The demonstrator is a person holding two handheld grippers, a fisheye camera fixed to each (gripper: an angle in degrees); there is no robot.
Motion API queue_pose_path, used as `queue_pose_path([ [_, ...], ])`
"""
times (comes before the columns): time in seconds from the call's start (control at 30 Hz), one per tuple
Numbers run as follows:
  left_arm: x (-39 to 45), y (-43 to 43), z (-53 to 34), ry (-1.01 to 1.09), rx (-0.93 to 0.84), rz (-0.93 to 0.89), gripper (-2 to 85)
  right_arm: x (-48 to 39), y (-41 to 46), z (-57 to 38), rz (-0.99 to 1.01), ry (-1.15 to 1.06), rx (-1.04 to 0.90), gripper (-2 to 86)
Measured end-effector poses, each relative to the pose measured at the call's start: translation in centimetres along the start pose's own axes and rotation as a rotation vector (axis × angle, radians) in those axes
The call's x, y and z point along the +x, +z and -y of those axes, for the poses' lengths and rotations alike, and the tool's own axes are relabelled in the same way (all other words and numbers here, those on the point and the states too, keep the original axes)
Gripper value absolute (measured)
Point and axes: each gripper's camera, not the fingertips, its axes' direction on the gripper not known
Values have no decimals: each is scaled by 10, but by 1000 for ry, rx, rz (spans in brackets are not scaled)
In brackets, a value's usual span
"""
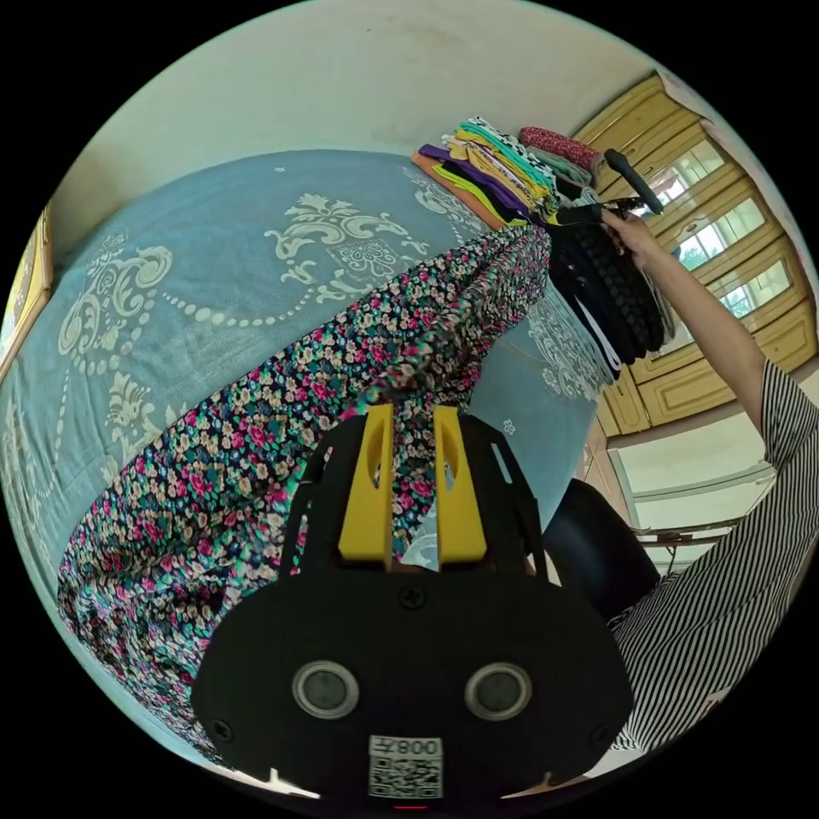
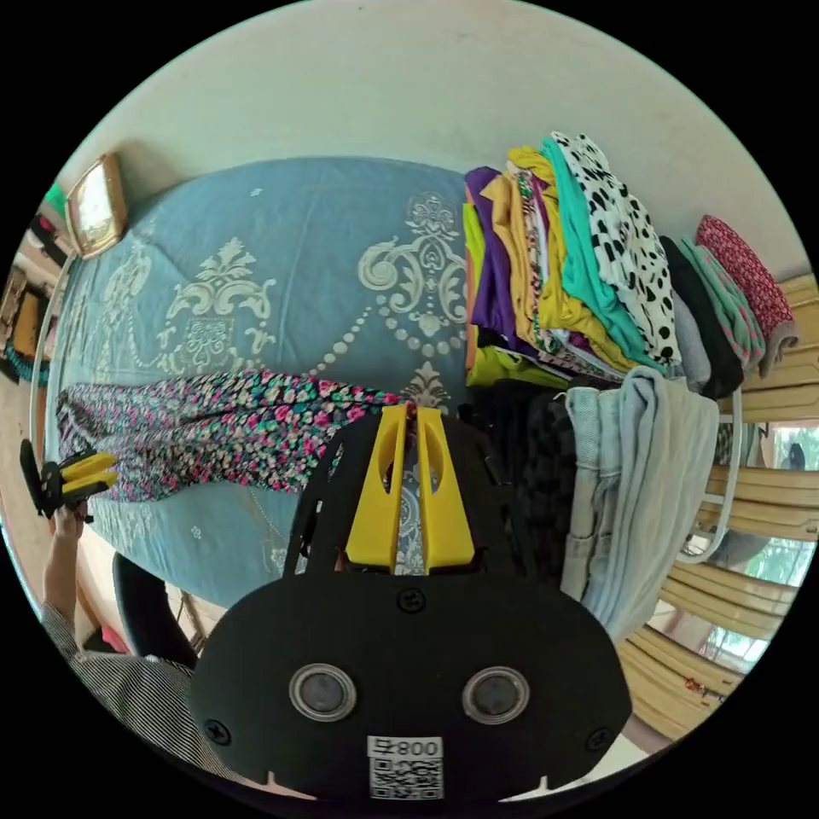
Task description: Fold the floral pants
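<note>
My left claw (image 1: 414, 409) has its two yellow jaws nearly together with the floral pants (image 1: 256, 478) gathered up between their tips, so I read it as clenched on that fabric. From there the pants run out in a long band across the blue patterned bedspread (image 1: 196, 256), close along the bed's near edge, one end bunched up toward the stack of folded clothes (image 1: 495, 171) at the bed's far corner and the other end spreading wide toward the opposite end.

My right claw (image 2: 408, 411) sits with its jaws close, only a slim gap left, and the end of the floral pants (image 2: 222, 426) reaches right up to the tips; I cannot tell whether cloth is actually pinched there or only touching. In the right gripper view the pants lie stretched along the bed's near edge over the bedspread (image 2: 281, 256), and the left claw (image 2: 81, 478) shows small at their far end, held in a hand (image 2: 68, 520).

Just beside my right claw the pile of folded clothes (image 2: 563, 256) stands at the bed's end, with pale denim (image 2: 640, 478) draped next to it. In the left gripper view a striped sleeve (image 1: 725, 589) and an arm reach toward that stack, in front of yellow cabinet doors (image 1: 725, 247)
</note>
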Motion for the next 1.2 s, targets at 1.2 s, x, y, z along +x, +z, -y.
queue_pose_path([
  [1.2,10,161,-14,78,31,-13,5,63,196,-145,615,184,48,1],
])
